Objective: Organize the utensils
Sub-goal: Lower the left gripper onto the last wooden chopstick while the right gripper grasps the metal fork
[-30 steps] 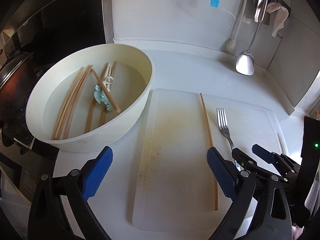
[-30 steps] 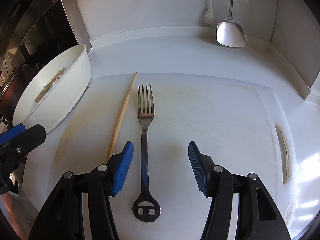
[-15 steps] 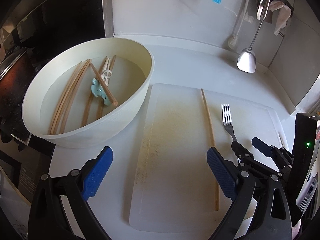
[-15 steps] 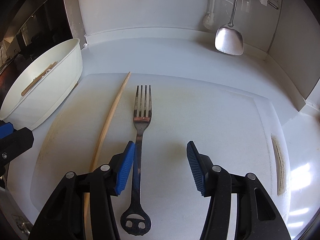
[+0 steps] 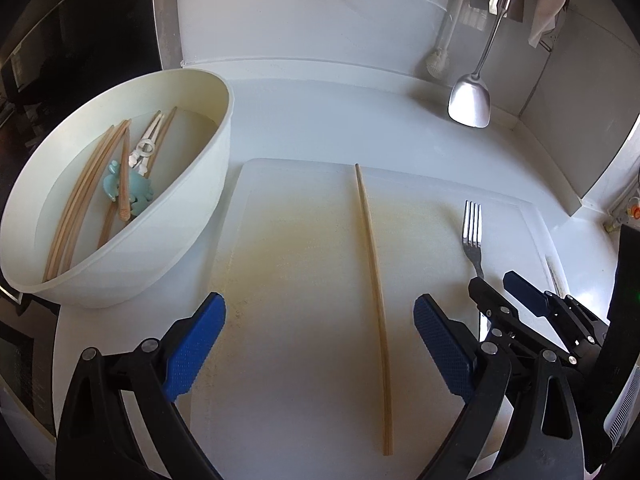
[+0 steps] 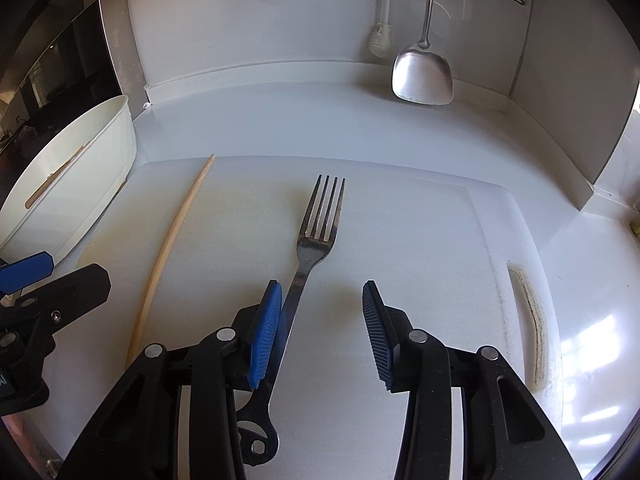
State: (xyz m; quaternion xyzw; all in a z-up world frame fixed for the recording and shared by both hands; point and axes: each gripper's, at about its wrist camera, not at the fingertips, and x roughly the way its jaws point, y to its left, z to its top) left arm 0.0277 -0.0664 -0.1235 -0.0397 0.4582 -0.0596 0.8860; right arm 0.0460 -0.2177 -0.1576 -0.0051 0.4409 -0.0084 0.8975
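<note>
Right wrist view showed the fork (image 6: pixel 316 240) lying on the white cutting board (image 6: pixel 420 248), its handle running back against the left pad of the right gripper (image 6: pixel 320 328), whose jaws stood spread with nothing held. A single chopstick (image 5: pixel 374 300) lay between the parted jaws of the left gripper (image 5: pixel 316 348). More chopsticks sat in the bowl (image 5: pixel 192 216) beside the board.

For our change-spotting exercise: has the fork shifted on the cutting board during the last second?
Yes. The fork has slid right, away from the chopstick, which kept its place on the cutting board.
</note>
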